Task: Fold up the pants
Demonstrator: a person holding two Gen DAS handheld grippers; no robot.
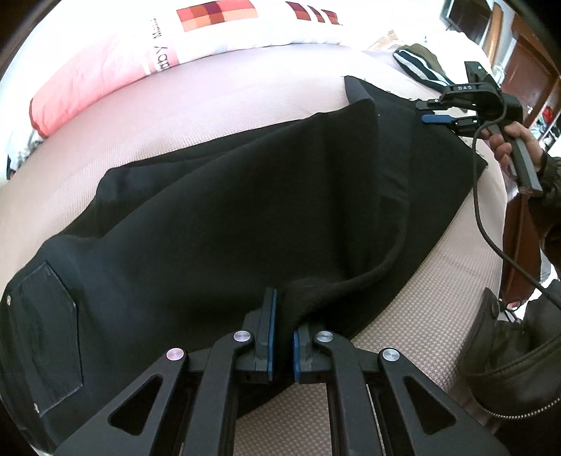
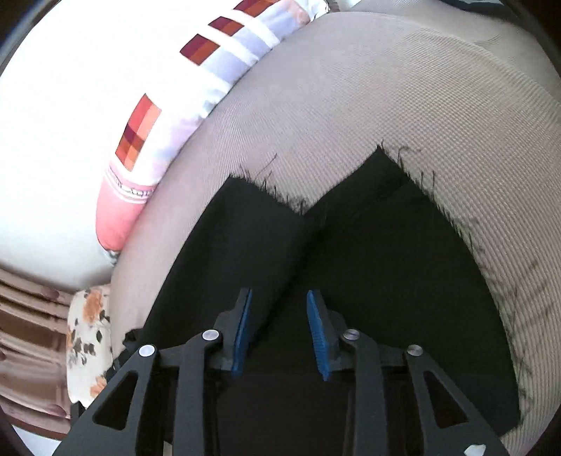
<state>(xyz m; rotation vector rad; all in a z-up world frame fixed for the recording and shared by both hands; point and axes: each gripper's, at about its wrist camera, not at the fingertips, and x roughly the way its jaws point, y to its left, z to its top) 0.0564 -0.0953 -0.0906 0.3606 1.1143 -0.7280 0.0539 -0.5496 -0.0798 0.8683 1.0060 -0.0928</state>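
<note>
- Beige woven mattress (image 1: 217,115) fills the scene, with black pants (image 1: 228,217) spread along it from one end toward the other.
- At the near edge of the mattress, the left gripper (image 1: 282,336) is clamped tight on a bunched fold of the pants' edge; the black cloth rises between its blue pads (image 1: 270,315).
- A stitched back pocket (image 1: 45,336) shows on the pants at the waist end, left of that gripper.
- One leg lies folded over the other, its hem (image 1: 357,89) pointing toward the far edge of the mattress.
- Near the leg end, a hand (image 1: 508,140) holds the right gripper (image 1: 438,111) just above the cloth.
- Seen from its own camera, the right gripper (image 2: 280,333) has its fingers (image 2: 317,329) partly apart, nothing pinched; the pants (image 2: 350,263) lie beneath them.
- Two frayed leg hems (image 2: 403,172) end ahead of those fingers, loose threads trailing on the mattress (image 2: 385,87).
- A white quilt with red-orange checks (image 1: 217,21) lies bunched along the far edge.
- A striped dark garment (image 1: 417,63) sits at the far corner, well apart from the pants.
- A dark leather sleeve (image 1: 519,357) reaches in beside the near edge.
</note>
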